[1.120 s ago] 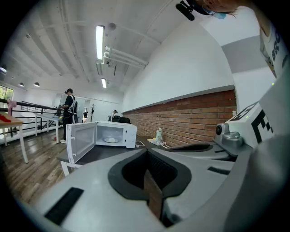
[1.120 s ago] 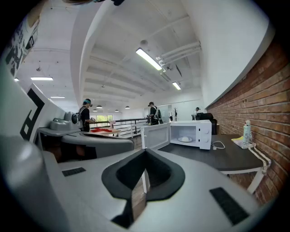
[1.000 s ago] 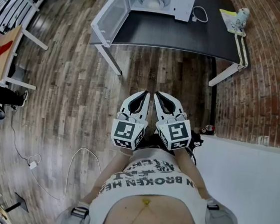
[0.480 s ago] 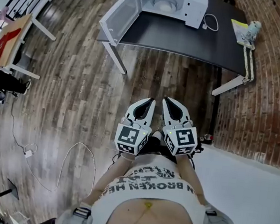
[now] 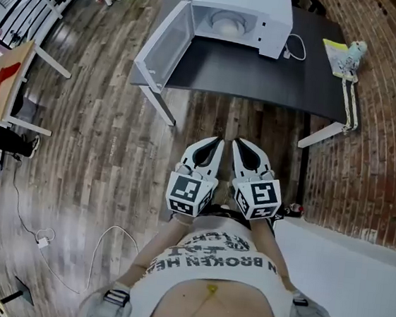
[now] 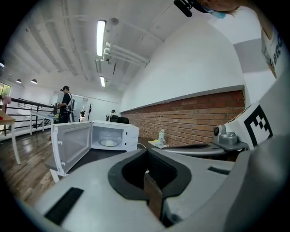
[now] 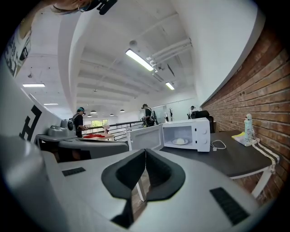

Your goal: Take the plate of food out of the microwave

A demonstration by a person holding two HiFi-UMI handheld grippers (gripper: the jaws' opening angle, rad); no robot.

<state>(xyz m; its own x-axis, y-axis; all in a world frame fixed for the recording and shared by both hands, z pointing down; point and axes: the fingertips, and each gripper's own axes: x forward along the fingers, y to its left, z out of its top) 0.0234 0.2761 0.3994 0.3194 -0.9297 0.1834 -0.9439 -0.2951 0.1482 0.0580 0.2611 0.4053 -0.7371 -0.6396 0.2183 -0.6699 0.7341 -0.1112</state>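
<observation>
Near bench far edge, plate of food inside microwave: likely stiff, fragile; I'd pinch its rim; left hand-held gripper, right hand-held gripper closed, empty.

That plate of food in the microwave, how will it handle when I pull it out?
The plate looks flat and rigid, so it should likely slide out stiffly. Its smooth, low rim may be slippery to pinch. The pale mound of food sits uncovered on top, so tilting could shift it.
</observation>
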